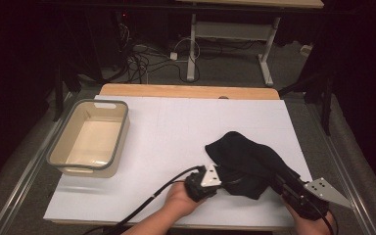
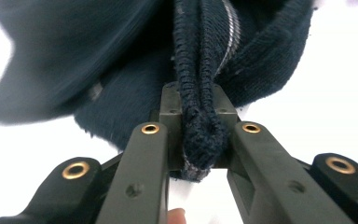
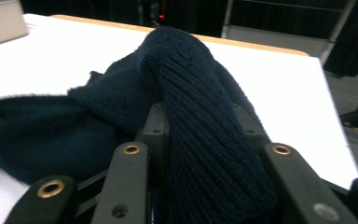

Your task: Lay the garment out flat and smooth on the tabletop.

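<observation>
A dark navy knit garment (image 1: 245,156) lies bunched on the white tabletop (image 1: 186,122) at the front right. My left gripper (image 1: 220,175) comes in from the garment's left side; in the left gripper view the left gripper (image 2: 199,100) is shut on a folded, ribbed edge of the garment (image 2: 98,56). My right gripper (image 1: 280,182) is at the garment's front right corner. In the right gripper view the right gripper (image 3: 200,112) clamps a thick ribbed fold of the garment (image 3: 186,65), which humps up over the jaws.
A beige plastic bin (image 1: 58,154) with a grey rim stands empty at the table's left. Bare white surface stretches between the bin and the garment. A wooden strip (image 1: 186,91) edges the far side, with cables and desk legs on the floor beyond.
</observation>
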Tool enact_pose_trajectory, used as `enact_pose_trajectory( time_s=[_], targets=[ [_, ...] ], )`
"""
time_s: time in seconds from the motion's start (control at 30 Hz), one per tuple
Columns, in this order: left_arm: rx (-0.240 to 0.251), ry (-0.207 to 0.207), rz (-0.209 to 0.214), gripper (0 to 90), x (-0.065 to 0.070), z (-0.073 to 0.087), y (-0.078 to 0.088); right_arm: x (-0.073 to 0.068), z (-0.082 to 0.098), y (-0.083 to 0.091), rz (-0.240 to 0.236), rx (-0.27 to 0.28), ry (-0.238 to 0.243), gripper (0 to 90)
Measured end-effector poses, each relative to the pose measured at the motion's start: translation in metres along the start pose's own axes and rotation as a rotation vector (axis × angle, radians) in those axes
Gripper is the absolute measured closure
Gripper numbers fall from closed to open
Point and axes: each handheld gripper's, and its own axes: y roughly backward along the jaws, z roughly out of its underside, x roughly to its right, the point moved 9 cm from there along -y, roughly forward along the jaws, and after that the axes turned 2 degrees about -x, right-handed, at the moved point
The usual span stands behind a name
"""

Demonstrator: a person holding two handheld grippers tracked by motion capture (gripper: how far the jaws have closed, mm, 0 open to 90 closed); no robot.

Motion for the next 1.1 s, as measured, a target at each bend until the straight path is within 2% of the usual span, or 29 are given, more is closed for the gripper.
enact_pose_trajectory(
  time_s=[0.2, 0.37, 0.43, 0.47, 0.53, 0.67, 0.73, 0.77, 0.8, 0.87, 0.97, 1.03, 1.1],
  targets=[
    [0.045, 0.075, -0.104, 78.6, -0.036, 0.042, 0.052, -0.016, 0.004, -0.009, -0.048, -0.031, 0.012, 69.5],
    [0.074, 0.110, -0.181, 78.6, -0.053, 0.063, 0.092, -0.035, 0.010, -0.019, -0.128, -0.060, -0.015, 70.9],
    [0.097, 0.138, -0.209, 78.5, -0.060, 0.071, 0.109, -0.037, 0.013, -0.020, -0.083, -0.077, -0.006, 71.5],
    [0.104, 0.156, -0.213, 78.5, -0.064, 0.076, 0.117, -0.036, 0.015, -0.020, -0.080, -0.084, -0.008, 71.5],
    [0.092, 0.157, -0.237, 78.5, -0.066, 0.088, 0.126, -0.036, 0.019, -0.019, -0.082, -0.095, -0.009, 71.5],
    [0.083, 0.191, -0.198, 78.2, -0.062, 0.108, 0.125, -0.036, 0.020, -0.021, -0.075, -0.103, -0.019, 67.5],
    [0.083, 0.215, -0.168, 77.7, -0.062, 0.112, 0.121, -0.037, 0.020, -0.023, -0.079, -0.105, -0.020, 57.9],
    [0.082, 0.224, -0.158, 76.9, -0.063, 0.113, 0.119, -0.037, 0.018, -0.023, -0.075, -0.097, -0.022, 50.2],
    [0.082, 0.222, -0.154, 75.3, -0.063, 0.114, 0.117, -0.039, 0.015, -0.023, -0.083, -0.081, -0.027, 43.4],
    [0.074, 0.228, -0.138, 69.6, -0.063, 0.116, 0.114, -0.044, 0.005, -0.020, -0.093, -0.051, -0.024, 36.1],
    [0.076, 0.239, -0.131, 56.3, -0.064, 0.116, 0.114, -0.058, -0.018, -0.014, -0.112, -0.001, 0.026, 35.4],
    [0.068, 0.247, -0.131, 51.9, -0.065, 0.117, 0.114, -0.072, -0.032, -0.014, -0.135, 0.018, 0.065, 39.9],
    [0.057, 0.254, -0.127, 48.5, -0.066, 0.117, 0.113, -0.087, -0.041, -0.023, -0.161, 0.009, 0.111, 46.8]
  ],
)
